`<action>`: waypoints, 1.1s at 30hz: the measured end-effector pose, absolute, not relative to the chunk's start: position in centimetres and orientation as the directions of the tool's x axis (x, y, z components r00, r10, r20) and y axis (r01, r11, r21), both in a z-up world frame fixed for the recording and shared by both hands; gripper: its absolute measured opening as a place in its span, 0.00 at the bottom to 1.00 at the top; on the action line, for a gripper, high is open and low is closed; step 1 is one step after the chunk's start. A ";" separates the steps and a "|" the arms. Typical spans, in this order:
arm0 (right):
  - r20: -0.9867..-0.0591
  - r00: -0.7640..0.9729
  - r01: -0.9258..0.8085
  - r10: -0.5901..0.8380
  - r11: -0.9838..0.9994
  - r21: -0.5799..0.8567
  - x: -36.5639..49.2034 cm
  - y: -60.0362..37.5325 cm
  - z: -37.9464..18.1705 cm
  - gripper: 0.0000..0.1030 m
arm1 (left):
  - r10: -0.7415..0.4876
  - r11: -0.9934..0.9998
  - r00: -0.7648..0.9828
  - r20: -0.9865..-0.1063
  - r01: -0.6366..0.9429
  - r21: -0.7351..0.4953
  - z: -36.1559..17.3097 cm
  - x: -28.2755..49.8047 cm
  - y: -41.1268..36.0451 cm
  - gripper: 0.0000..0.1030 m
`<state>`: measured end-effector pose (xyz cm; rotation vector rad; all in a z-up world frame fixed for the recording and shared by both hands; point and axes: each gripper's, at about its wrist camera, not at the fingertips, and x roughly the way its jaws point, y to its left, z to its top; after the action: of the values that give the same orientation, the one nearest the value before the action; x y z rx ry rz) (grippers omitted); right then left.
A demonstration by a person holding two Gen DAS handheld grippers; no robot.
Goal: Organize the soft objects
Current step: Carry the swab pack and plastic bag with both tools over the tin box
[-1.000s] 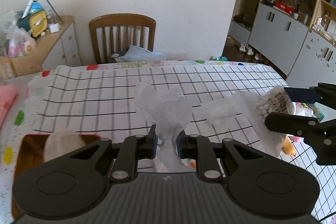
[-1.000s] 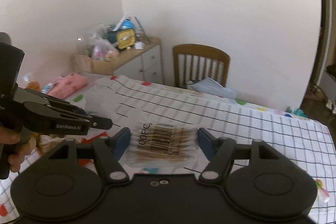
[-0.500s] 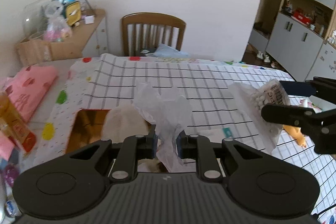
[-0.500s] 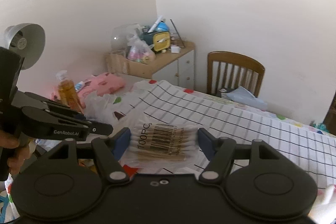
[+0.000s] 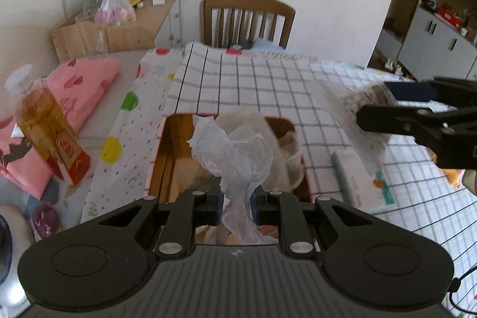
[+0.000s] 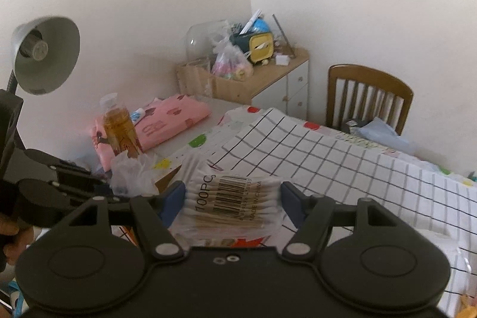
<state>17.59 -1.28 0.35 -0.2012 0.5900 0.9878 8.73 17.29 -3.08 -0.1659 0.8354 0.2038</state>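
My left gripper (image 5: pixel 236 195) is shut on a crumpled clear plastic bag (image 5: pixel 235 151) and holds it above an open red box (image 5: pixel 170 151) with a gold inside that holds pale soft things. My right gripper (image 6: pixel 232 198) is shut on a pack of cotton swabs (image 6: pixel 231 203) with a barcode label. In the left wrist view the right gripper (image 5: pixel 417 121) and the swab pack (image 5: pixel 357 106) hang at the right, above the table. In the right wrist view the left gripper (image 6: pixel 86 184) with the plastic bag (image 6: pixel 134 175) is at the left.
The table has a checked cloth (image 5: pixel 268 85) over a dotted one. A bottle of amber liquid (image 5: pixel 44 124) and a pink package (image 5: pixel 86 85) stand left of the box. A white flat pack (image 5: pixel 357 178) lies right of it. A wooden chair (image 5: pixel 247 17) stands behind, a lamp (image 6: pixel 44 55) at left.
Both grippers have swung left and lower over the table with their loads. The red box now lies right under the left gripper, and the bottle and pink package have come into view.
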 end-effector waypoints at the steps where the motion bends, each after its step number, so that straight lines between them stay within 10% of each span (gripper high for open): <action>1: -0.558 0.405 -0.834 0.724 0.543 0.099 17.6 -0.7 0.0 0.67 | 0.116 0.967 0.647 -0.753 -0.247 -0.063 -3.4 8.7 17.5 0.17; 33: -0.724 0.300 -0.923 0.621 0.382 -0.055 15.8 6.9 -8.9 0.68 | 0.062 0.962 0.512 -0.857 -0.261 -0.086 -10.5 15.4 20.9 0.17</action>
<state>15.83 6.90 -8.93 -0.5216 0.6810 1.0873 15.38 20.89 -10.55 -0.2140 1.0170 0.1960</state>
